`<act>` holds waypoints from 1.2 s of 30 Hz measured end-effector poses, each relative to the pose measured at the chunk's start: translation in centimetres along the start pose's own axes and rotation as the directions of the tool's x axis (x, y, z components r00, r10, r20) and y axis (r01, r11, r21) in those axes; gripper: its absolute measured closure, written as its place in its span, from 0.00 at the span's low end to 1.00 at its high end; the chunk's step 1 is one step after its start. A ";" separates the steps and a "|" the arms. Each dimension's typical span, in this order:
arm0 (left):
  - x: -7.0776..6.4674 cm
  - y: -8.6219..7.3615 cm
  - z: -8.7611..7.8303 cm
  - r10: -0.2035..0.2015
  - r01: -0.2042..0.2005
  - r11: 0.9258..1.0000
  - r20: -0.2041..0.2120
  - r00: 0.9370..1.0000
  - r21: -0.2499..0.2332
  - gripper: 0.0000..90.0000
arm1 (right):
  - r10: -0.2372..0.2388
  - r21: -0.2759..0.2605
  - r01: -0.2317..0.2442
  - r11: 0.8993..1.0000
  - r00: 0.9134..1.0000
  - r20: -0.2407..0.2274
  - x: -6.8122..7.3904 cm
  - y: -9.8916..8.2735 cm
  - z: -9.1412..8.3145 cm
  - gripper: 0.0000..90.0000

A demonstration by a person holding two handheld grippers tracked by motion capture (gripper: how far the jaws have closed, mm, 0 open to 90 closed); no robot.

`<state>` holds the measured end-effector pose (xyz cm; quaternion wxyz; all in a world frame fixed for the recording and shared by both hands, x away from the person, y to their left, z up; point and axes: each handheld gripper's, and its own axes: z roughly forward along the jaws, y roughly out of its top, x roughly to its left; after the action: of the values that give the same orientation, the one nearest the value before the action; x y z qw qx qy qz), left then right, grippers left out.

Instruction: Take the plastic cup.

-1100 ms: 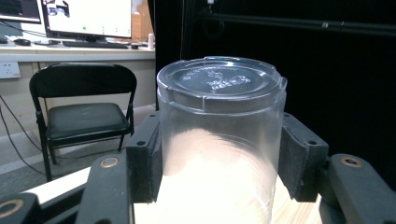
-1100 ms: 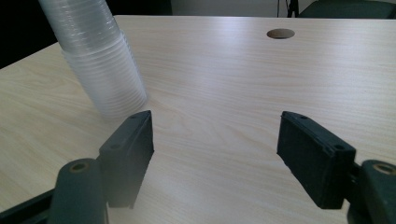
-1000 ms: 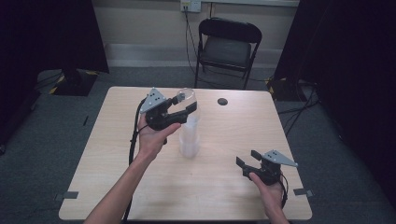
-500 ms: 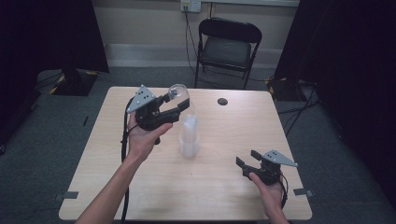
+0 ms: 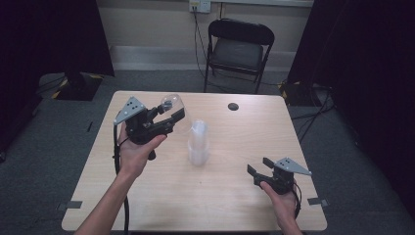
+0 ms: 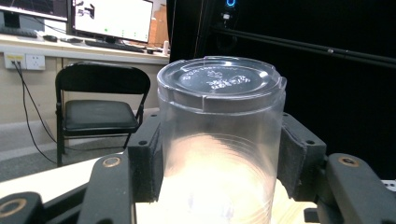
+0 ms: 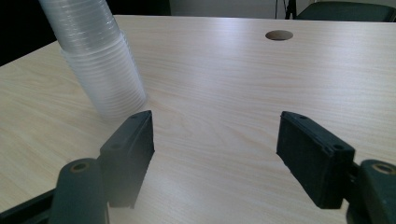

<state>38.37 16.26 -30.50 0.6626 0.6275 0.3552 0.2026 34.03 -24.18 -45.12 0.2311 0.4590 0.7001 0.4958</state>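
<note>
- We see a black folding chair (image 5: 238, 49) beyond the far edge of the pale wood-grain table (image 5: 147, 196), and a round cable hole (image 5: 233, 106) near that edge.
- A stack of clear cups (image 5: 198, 142) stands upside down mid-table, between the two hands and just beside the lifted cup.
- Our left gripper (image 5: 169, 117) holds a single clear plastic cup (image 5: 172, 105) above the table, left of the stack and apart from it; its jaws have just been closing and the pads press on the cup's sides.
- In the left gripper view the cup (image 6: 219, 140) is ribbed and see-through, its flat embossed base facing away.
- Our right gripper (image 5: 260, 167) rests low by the near right corner, jaws wide, with nothing between them.
</note>
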 end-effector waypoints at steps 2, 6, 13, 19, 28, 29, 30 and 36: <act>0.1 -0.1 -0.2 -0.009 0.009 1.000 -0.003 1.000 -0.003 0.47 | -0.003 -0.002 0.003 1.000 1.000 0.000 0.0 0.0 0.0 0.30; 0.5 -0.6 -1.1 -0.039 0.039 0.999 -0.002 0.999 0.010 0.47 | -0.009 -0.004 0.009 1.000 1.000 0.004 0.1 0.1 0.0 0.30; 1.2 -1.7 -3.1 -0.068 0.068 0.998 -0.028 0.997 0.013 0.48 | -0.025 -0.005 0.025 1.000 1.000 0.008 0.4 0.1 0.0 0.30; 1.4 -2.9 -4.2 -0.084 0.084 0.996 -0.044 0.996 0.017 0.47 | -0.029 -0.005 0.029 1.000 1.000 0.003 0.7 0.1 -0.1 0.30; 1.2 -4.7 -4.3 -0.104 0.107 0.993 -0.060 0.993 0.059 0.47 | -0.056 -0.011 0.056 0.998 0.998 -0.011 1.3 0.2 0.0 0.30; 1.1 -5.1 -4.4 -0.097 0.101 0.992 -0.059 0.994 0.080 0.48 | -0.058 -0.014 0.058 0.998 0.998 -0.014 1.4 0.2 0.0 0.30; 0.9 -5.3 -4.4 -0.095 0.100 0.991 -0.061 0.994 0.087 0.47 | -0.059 -0.015 0.059 0.998 0.998 -0.015 1.4 0.2 0.0 0.30; 0.5 -6.7 -4.3 -0.133 0.138 0.982 -0.043 0.990 0.131 0.47 | -0.070 -0.016 0.069 0.997 0.997 -0.033 2.0 0.3 0.0 0.30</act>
<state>34.44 18.68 -36.93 0.6251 0.6415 0.4209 0.1434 33.18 -22.41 -44.60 0.2398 0.4244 0.7157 0.5001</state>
